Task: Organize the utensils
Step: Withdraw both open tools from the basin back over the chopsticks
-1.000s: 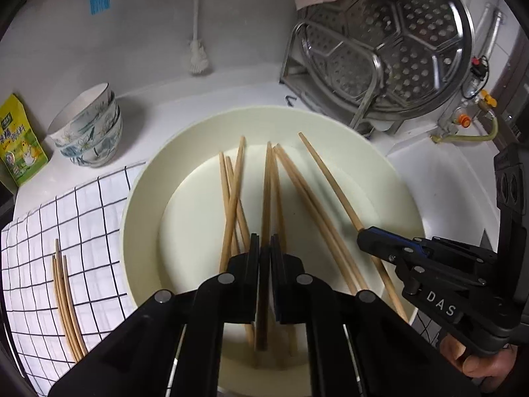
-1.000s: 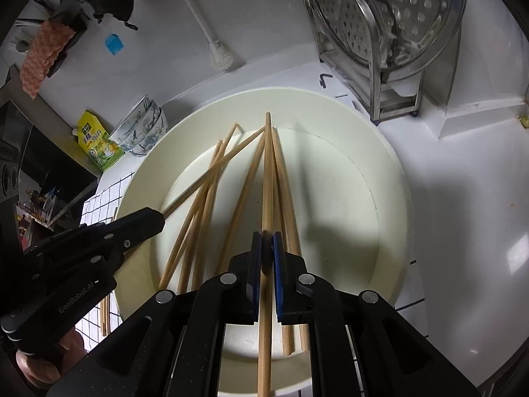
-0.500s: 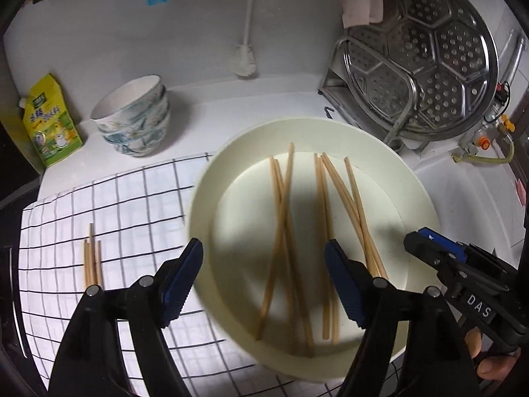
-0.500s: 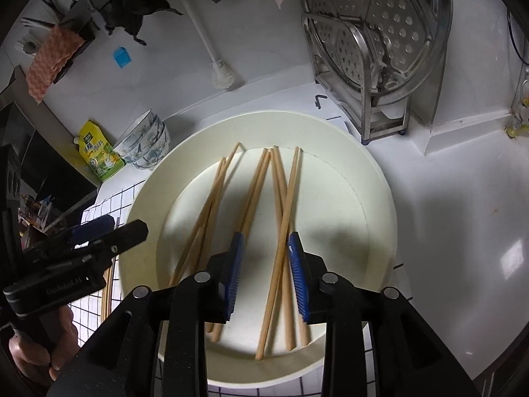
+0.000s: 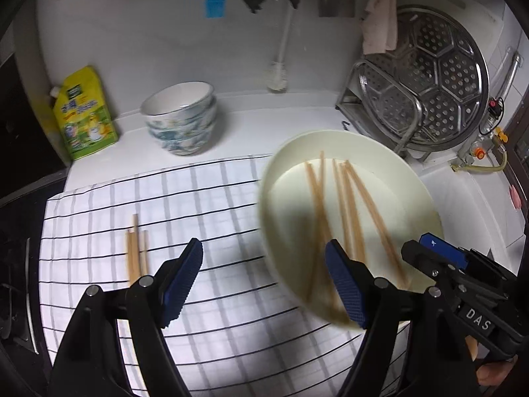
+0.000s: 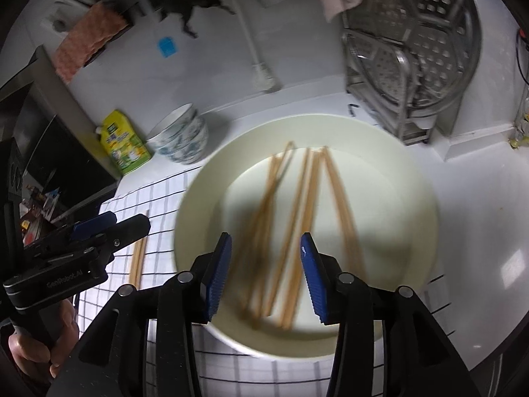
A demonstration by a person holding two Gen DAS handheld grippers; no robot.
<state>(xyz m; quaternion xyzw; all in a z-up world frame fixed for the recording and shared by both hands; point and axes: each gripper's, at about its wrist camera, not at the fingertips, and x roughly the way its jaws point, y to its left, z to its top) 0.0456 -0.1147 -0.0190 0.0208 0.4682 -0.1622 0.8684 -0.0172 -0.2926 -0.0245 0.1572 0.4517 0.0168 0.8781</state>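
Blue-padded fingers (image 5: 344, 284) on your left gripper (image 5: 264, 281) stand wide and empty; your right gripper (image 6: 263, 271) is opening, gripping nothing. Pick one pair from the chopsticks (image 6: 297, 225) loose in the cream plate (image 6: 426, 198). Only the left view shows the sorted chopsticks (image 5: 136, 251) whole on the checked cloth (image 5: 198, 198).

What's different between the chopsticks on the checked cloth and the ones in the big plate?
The chopsticks on the cloth are a small bundle lying side by side, nearly parallel; the chopsticks in the plate are far more numerous and splayed, some crossing. The cloth group rests flat on the checked cloth, the others inside the cream plate. Both look like the same plain light wood, and neither is gripped.
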